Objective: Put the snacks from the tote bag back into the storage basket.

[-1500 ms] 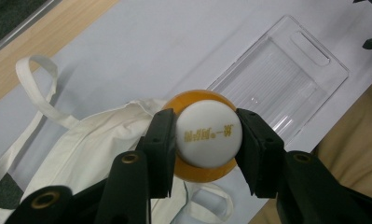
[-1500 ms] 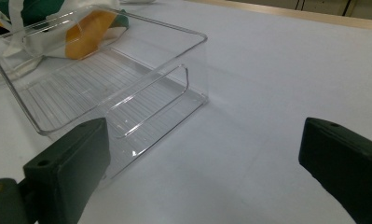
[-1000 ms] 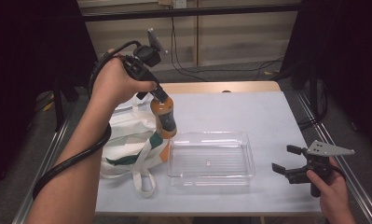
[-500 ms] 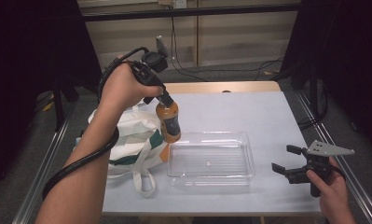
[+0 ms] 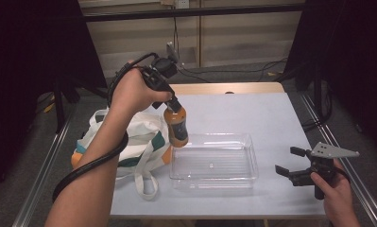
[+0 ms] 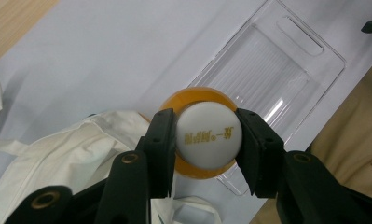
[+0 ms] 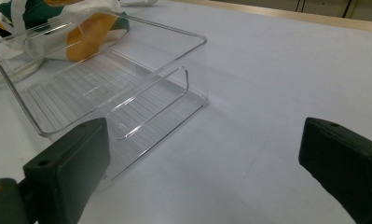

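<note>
High view: raised left tool (image 5: 173,105) clamps an orange bottle (image 5: 177,128) by its white cap above the clear tray (image 5: 213,177), right tool (image 5: 286,161) gaping beside it.

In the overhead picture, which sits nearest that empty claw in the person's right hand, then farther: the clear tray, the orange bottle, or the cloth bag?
From the right gripper:
1. Clear tray, just to its left.
2. Orange bottle, held above the tray's far left corner.
3. Cloth bag, at the table's left edge.
</note>
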A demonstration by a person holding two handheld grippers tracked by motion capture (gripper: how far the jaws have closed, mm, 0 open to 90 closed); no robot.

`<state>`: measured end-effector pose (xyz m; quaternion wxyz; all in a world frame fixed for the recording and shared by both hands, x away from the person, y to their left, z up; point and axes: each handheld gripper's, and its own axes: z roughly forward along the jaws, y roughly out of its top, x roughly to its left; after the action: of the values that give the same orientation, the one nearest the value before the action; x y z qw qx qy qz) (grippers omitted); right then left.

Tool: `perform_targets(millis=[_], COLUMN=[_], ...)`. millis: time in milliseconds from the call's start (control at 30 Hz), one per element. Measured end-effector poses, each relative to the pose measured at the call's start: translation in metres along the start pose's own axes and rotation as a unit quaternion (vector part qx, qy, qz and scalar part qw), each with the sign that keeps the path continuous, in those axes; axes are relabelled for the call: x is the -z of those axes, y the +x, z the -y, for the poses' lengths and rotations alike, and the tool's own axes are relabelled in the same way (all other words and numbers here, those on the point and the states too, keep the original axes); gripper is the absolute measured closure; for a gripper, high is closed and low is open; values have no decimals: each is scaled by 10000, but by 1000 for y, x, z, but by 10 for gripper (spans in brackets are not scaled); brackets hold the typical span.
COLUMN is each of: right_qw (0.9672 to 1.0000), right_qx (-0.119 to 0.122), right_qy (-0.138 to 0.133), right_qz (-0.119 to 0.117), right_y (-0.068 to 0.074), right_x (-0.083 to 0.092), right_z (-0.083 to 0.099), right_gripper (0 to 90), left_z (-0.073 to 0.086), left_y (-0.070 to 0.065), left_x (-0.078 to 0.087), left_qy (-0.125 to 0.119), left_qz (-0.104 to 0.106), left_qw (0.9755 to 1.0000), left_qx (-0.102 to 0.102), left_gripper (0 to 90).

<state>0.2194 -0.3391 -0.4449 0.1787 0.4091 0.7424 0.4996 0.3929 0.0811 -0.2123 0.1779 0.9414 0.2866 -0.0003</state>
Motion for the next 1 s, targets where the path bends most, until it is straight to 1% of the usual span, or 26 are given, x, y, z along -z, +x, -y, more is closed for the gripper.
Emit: perform_targets(millis=[33, 100, 167, 233, 333, 433, 567, 600, 633, 667, 800, 1000], right_qw=[10000, 10000, 10000, 10000, 10000, 10000, 10000, 10000, 10000, 10000, 10000, 10000], right_qx=[0, -3, -14, -16, -17, -12, -14, -1, -1, -3, -5, 3], right_qy=[0, 6, -16, -9, -6, 3, -29, -30, -30, -34, -34, -36], right_qz=[0, -3, 22, -16, 20, -3, 27, -3, -3, 0, 2, 8], right_y=[0, 0, 0, 0, 0, 0, 0, 0, 0, -1, -1, -1], right_x=[0, 0, 0, 0, 0, 0, 0, 0, 0, 0, 0, 0], right_z=[0, 0, 0, 0, 0, 0, 0, 0, 0, 0, 0, 0], right_gripper=[18, 18, 18, 18, 18, 18, 18, 18, 18, 18, 18, 18], left_z=[0, 0, 0, 0, -2, -2, -3, -3, -3, -4, -3, -2], left_y=[0, 0, 0, 0, 0, 0, 0, 0, 0, 0, 0, 1], left_x=[0, -3, -5, -8, -12, -15, -20, -20, -21, -23, -27, -33], left_qy=[0, -81, -48, -55, -32, 6, -6, -6, 39, 31, 79, 111], left_qz=[0, -5, -1, -1, 25, 37, 44, 44, 45, 63, 71, 71], left_qw=[10000, 10000, 10000, 10000, 10000, 10000, 10000, 10000, 10000, 9999, 9999, 9999], left_qx=[0, 4, 8, 0, -9, -24, -15, -15, -20, -75, -24, -43], left_gripper=[594, 594, 594, 594, 594, 594, 594, 594, 594, 594, 594, 594])
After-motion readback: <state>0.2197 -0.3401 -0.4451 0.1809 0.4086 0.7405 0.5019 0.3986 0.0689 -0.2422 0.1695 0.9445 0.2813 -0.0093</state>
